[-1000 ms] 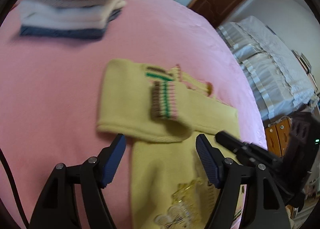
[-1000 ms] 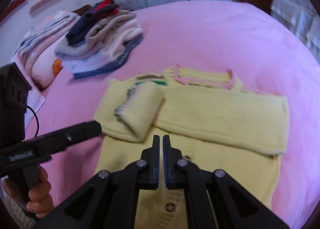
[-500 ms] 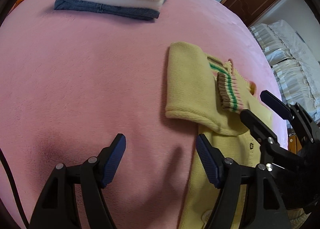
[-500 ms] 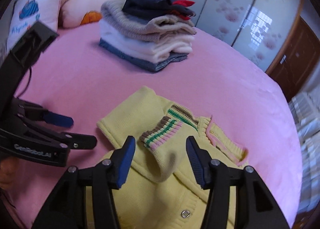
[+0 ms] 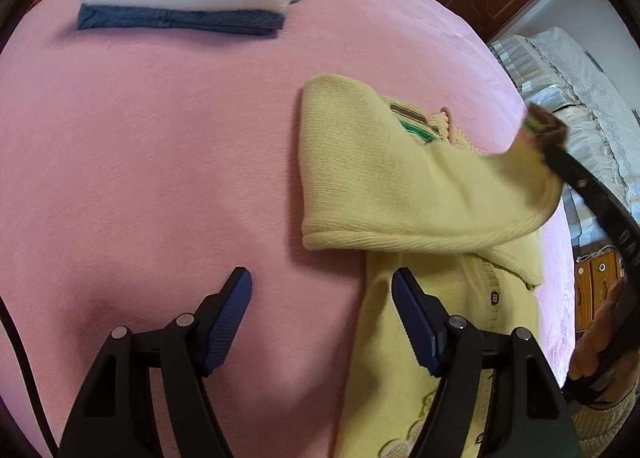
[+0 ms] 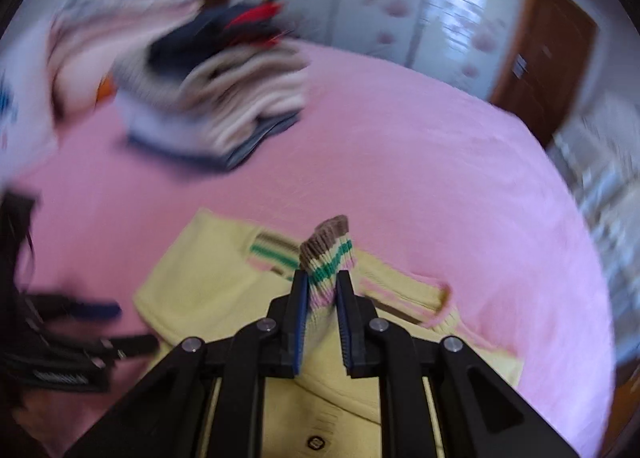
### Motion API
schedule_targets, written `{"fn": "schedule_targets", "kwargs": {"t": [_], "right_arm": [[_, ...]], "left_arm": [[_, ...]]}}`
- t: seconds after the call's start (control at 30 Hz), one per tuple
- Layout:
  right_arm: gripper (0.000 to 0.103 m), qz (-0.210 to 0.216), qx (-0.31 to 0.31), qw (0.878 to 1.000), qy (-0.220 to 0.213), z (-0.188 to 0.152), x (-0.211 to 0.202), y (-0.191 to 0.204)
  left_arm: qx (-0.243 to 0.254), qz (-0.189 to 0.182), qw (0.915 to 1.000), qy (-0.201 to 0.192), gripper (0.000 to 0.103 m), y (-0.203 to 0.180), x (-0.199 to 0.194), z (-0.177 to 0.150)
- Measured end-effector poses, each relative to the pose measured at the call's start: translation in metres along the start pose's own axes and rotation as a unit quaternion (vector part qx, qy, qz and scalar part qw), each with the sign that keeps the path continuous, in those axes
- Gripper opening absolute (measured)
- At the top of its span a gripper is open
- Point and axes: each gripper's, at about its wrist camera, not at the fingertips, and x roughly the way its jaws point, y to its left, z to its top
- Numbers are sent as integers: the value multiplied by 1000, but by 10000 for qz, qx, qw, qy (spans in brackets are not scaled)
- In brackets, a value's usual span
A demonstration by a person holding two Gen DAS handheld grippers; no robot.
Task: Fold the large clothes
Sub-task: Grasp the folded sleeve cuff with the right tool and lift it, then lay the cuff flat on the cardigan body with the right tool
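Striped cuff (image 6: 326, 258) pinch visible only right-wrist.

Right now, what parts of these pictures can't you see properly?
- Folded clothes pile: smeared by motion blur in the right wrist view; top cut off in the left wrist view.
- Yellow sweater: its lower part runs off the bottom edge, behind the left gripper.
- Striped cuff: its lower end is hidden between the right gripper's pads.

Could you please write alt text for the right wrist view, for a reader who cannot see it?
The right gripper, whose jaws have just been closing, pinches the striped cuff of a yellow cardigan lying on a pink bed. A blurred stack of folded clothes sits behind.
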Motion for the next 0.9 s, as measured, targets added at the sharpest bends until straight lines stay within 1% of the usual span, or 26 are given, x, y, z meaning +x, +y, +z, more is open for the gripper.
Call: {"fn": "schedule_targets", "kwargs": {"t": [0.03,0.1,0.13,0.27,0.37,0.43,0.47,0.53,0.57,0.6,0.67,0.7,0.77,0.8,0.9], "right_arm": [[13,11,347,9994,-78,-3,-6,-19],[13,-56,695,9975,-134,-14,-10,-47],[13,-76,780,9969,-96,-19,-9,-57],[13,-38,1291,9912,285,-55,4,-93],[14,169,1602,9847,663,-82,13,-107],[14,326,1760,9811,740,-93,13,-111],[14,442,1854,9789,731,-94,12,-114],[16,660,2052,9741,680,-86,17,-120],[21,713,2099,9727,691,-80,22,-121],[29,735,2142,9714,719,-73,29,-122],[33,780,2218,9689,773,-63,42,-124],[33,792,2238,9678,836,-58,51,-125],[33,692,2228,9678,940,-51,65,-123],[33,570,2168,9693,1006,-48,71,-122],[33,354,2028,9712,1201,-47,85,-117]], "left_arm": [[36,-24,10000,-3,71,-4,1,1],[106,-84,9999,-2,71,-12,3,3],[147,-120,9998,4,71,-17,5,4],[308,-199,9993,54,71,-30,11,6],[392,-207,9990,47,71,-35,14,13],[396,-221,9990,-17,71,-34,11,17],[369,-224,9991,-37,71,-32,10,19],[283,-231,9993,-78,71,-26,9,22],[229,-229,9994,-94,71,-23,8,25],[172,-215,9995,-147,71,-20,8,27],[72,-244,9995,-190,71,-13,7,32],[29,-243,9995,-201,71,-10,6,34],[-56,-231,9995,-223,71,-4,6,38],[-105,-232,9994,-226,71,-2,6,40],[-175,-172,9994,-234,71,3,9,46]]}}
